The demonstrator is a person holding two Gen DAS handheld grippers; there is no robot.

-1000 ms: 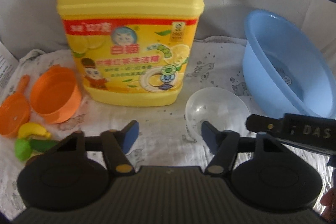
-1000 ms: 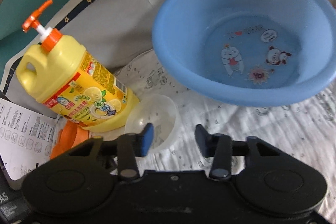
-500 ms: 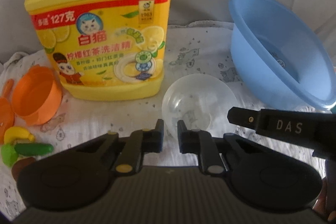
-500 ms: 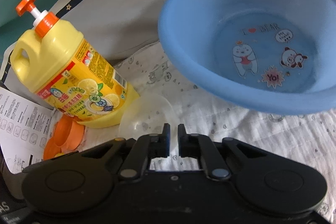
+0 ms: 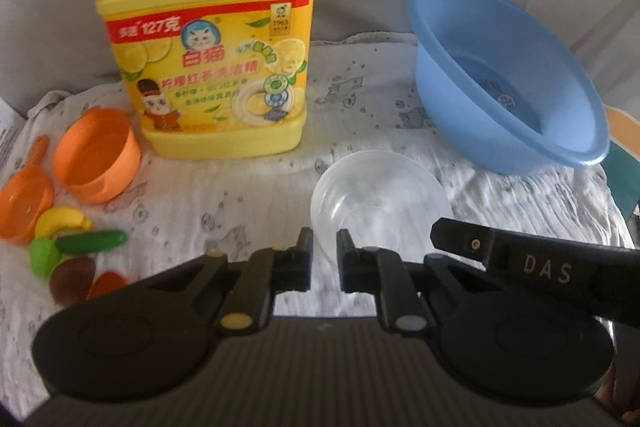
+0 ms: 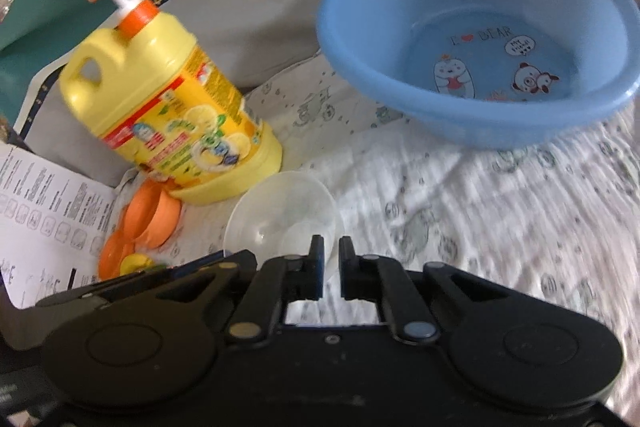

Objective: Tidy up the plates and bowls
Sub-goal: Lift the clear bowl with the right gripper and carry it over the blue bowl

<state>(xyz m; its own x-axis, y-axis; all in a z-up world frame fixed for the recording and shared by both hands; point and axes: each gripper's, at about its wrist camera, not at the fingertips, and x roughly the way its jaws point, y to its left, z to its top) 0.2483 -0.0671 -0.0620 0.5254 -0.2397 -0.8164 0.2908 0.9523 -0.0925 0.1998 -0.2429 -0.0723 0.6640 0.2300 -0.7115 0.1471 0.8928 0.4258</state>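
In the left wrist view, the left gripper [image 5: 324,251] has its fingers drawn close together, and the near rim of the clear bowl [image 5: 380,195] sits in the narrow slot between them, so they seem to be pinching that rim, though the clear plastic makes the contact hard to confirm. The bowl rests on the printed cloth [image 5: 240,195], between the yellow detergent jug [image 5: 208,39] standing behind it to the left and the blue basin [image 5: 508,75] tilted up to the right. An orange cup [image 5: 96,159] lies tipped on its side beside the jug's base, with an orange lid [image 5: 24,203] and small toy foods [image 5: 76,239] near it at the left edge. The black body of the right gripper [image 5: 532,259], marked DAS, reaches in from the right, just beside the bowl.

In the right wrist view, the right gripper [image 6: 331,259] also shows its fingers nearly together with the clear bowl [image 6: 280,219] edge at the gap; whether they actually clamp it I cannot tell. The bowl lies just in front of the yellow detergent jug [image 6: 168,115], whose orange pump points left. The blue basin [image 6: 480,35], with bear stickers inside, stands well apart at upper right. The orange cup [image 6: 152,215] peeks out left of the bowl, beside a printed sheet [image 6: 44,211].
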